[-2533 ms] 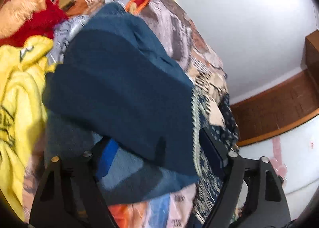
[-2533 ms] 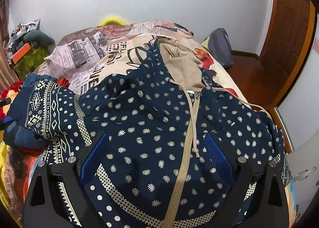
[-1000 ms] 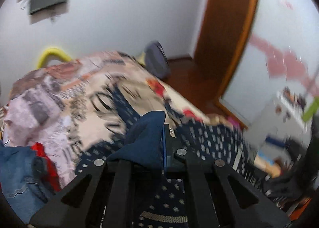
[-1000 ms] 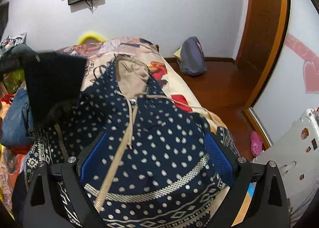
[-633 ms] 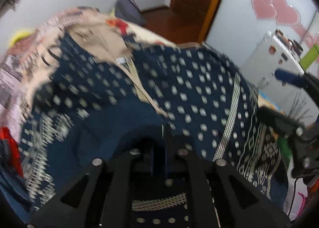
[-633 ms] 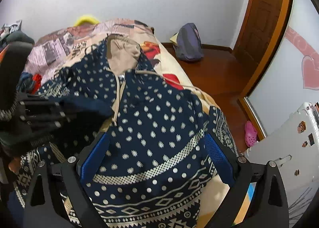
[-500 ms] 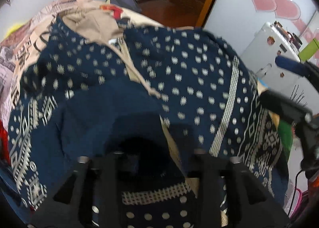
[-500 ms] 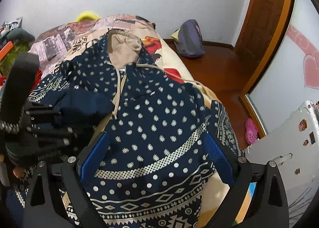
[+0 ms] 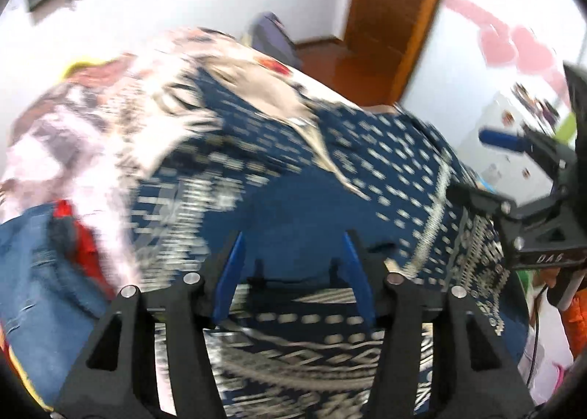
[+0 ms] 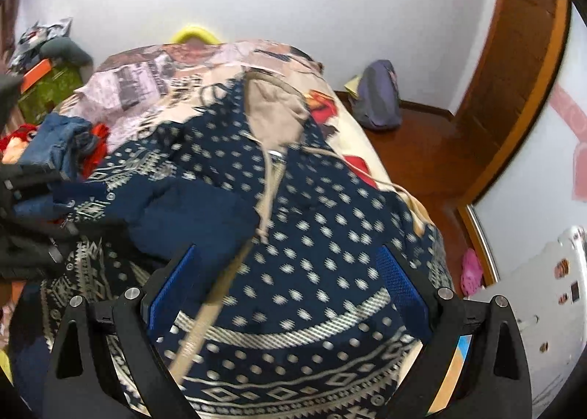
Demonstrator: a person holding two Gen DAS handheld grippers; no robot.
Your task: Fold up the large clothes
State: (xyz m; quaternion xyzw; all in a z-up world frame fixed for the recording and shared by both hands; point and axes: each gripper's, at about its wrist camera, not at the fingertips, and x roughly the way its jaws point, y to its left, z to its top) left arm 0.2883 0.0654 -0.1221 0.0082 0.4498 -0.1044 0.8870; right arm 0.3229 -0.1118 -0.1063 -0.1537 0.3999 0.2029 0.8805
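Observation:
A navy hooded jacket with white dots and a tan hood (image 10: pixel 323 235) lies spread on the bed; it also shows in the left wrist view (image 9: pixel 385 177). Its left sleeve is folded inward, plain blue inner side up (image 10: pixel 194 213), over the chest. My left gripper (image 9: pixel 293 254) is open just above that folded sleeve (image 9: pixel 304 210), holding nothing. It shows at the left edge of the right wrist view (image 10: pixel 33 195). My right gripper (image 10: pixel 288 272) is open and empty above the jacket's hem. It appears in the left wrist view (image 9: pixel 532 195) at the right.
The bed has a patterned cover (image 10: pixel 154 81). Blue jeans (image 10: pixel 58 140) and red cloth lie at its left side. A grey backpack (image 10: pixel 378 96) sits on the wooden floor by the door (image 10: pixel 513 52). A white cabinet (image 10: pixel 543 309) stands at the right.
My left gripper carried the sleeve across onto the jacket's chest, then opened and let it go. The right gripper stayed open over the hem.

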